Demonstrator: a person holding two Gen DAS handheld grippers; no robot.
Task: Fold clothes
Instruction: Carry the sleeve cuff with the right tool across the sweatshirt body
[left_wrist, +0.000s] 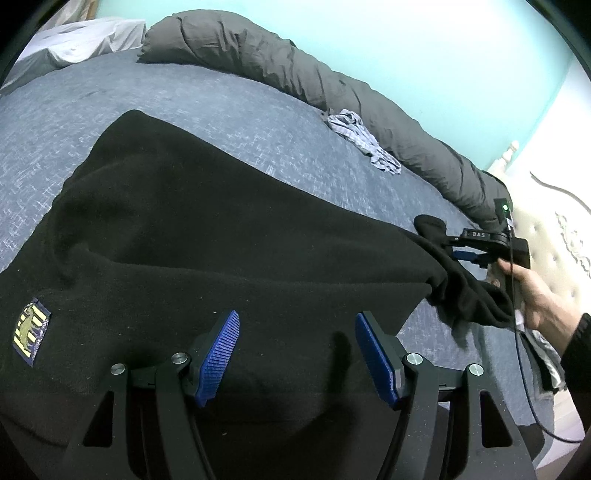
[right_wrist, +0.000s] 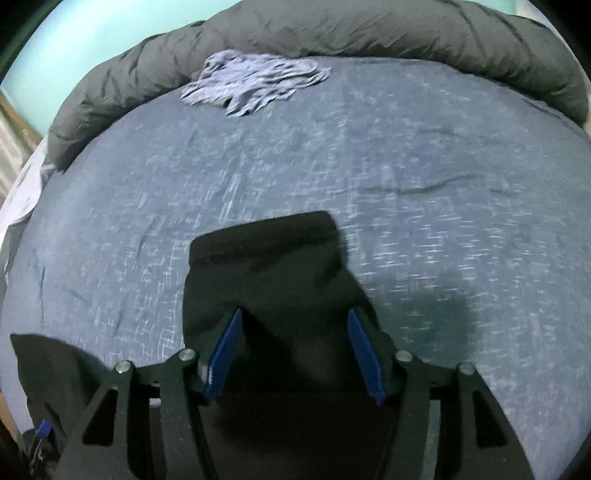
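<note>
A black fleece garment (left_wrist: 207, 229) with a yellow and blue patch (left_wrist: 31, 330) lies spread on the blue bed sheet (left_wrist: 184, 99). My left gripper (left_wrist: 298, 315) hovers open over its near edge, nothing between the blue pads. At the right a hand (left_wrist: 535, 291) holds my right gripper (left_wrist: 458, 249) at the garment's sleeve (left_wrist: 469, 291). In the right wrist view the sleeve (right_wrist: 273, 266) runs forward between and under the fingers of the right gripper (right_wrist: 294, 312), cuff pointing away. The pads stand apart and do not pinch the cloth.
A rolled dark grey duvet (left_wrist: 295, 70) (right_wrist: 369, 33) lines the far side of the bed. A crumpled light blue garment (left_wrist: 362, 136) (right_wrist: 255, 83) lies beside it. White bedding (left_wrist: 81, 40) is at the far left, and a tufted headboard (left_wrist: 557, 236) and a cable (left_wrist: 517, 332) at the right.
</note>
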